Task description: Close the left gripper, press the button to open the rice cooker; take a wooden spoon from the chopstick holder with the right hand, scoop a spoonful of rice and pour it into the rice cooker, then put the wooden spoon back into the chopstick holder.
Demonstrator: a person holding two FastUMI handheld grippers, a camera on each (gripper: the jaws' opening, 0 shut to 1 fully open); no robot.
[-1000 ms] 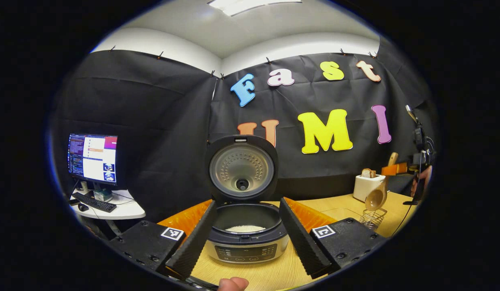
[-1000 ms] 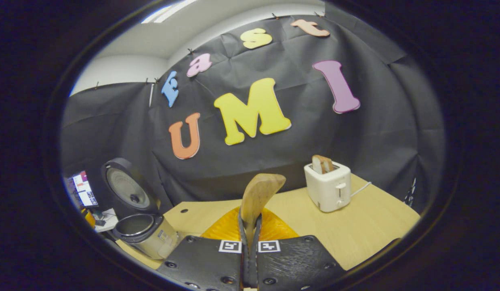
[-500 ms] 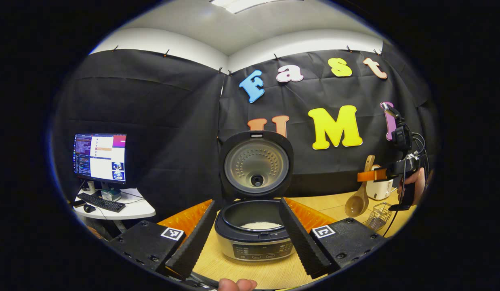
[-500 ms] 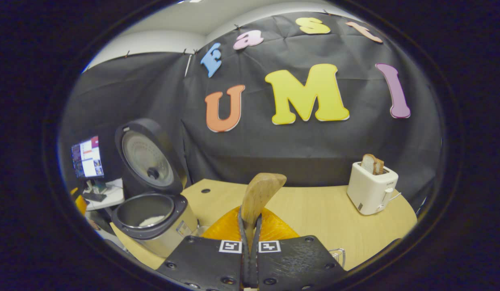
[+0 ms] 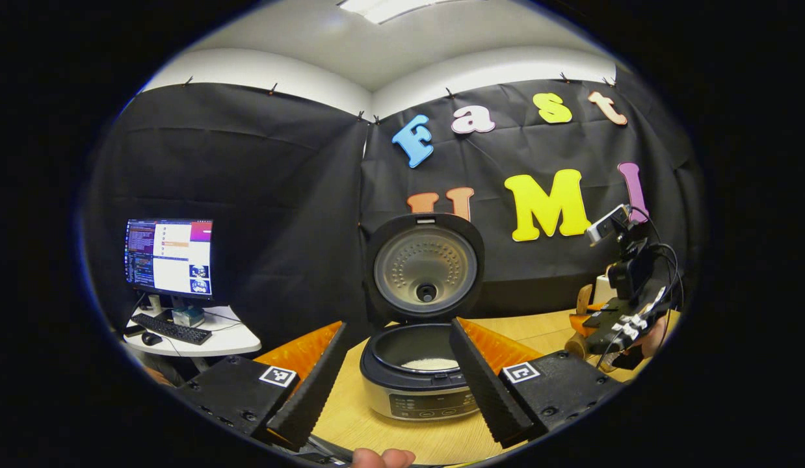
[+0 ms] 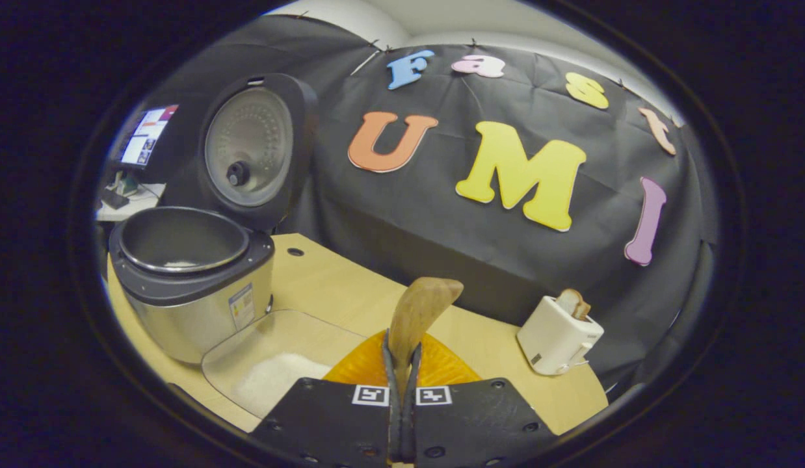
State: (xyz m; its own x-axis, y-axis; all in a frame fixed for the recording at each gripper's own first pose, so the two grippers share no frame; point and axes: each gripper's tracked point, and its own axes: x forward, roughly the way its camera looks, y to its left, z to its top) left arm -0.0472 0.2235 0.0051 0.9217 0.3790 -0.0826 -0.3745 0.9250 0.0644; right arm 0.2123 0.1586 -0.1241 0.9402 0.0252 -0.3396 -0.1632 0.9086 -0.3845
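The rice cooker (image 5: 421,383) stands open straight ahead in the left gripper view, lid (image 5: 425,273) upright and some white rice in its pot. My left gripper (image 5: 397,390) is open in front of it, one finger on each side, holding nothing. My right gripper (image 6: 402,354) is shut on the wooden spoon (image 6: 419,311), whose wooden end sticks up past the fingers. In the right gripper view the cooker (image 6: 188,286) is at the left, and a clear tray of rice (image 6: 272,370) lies just below and left of the fingers. The right gripper (image 5: 620,318) appears at the far right of the left gripper view.
A white toaster (image 6: 558,335) with bread in it stands on the wooden table (image 6: 350,292) at the right. A monitor (image 5: 170,257) and keyboard sit on a small side table beyond the table's left edge. A fingertip (image 5: 383,458) shows at the bottom of the left gripper view.
My right gripper, still holding the spoon, has swung left and tipped down toward the rice tray beside the cooker. The left gripper has shifted slightly, staying open.
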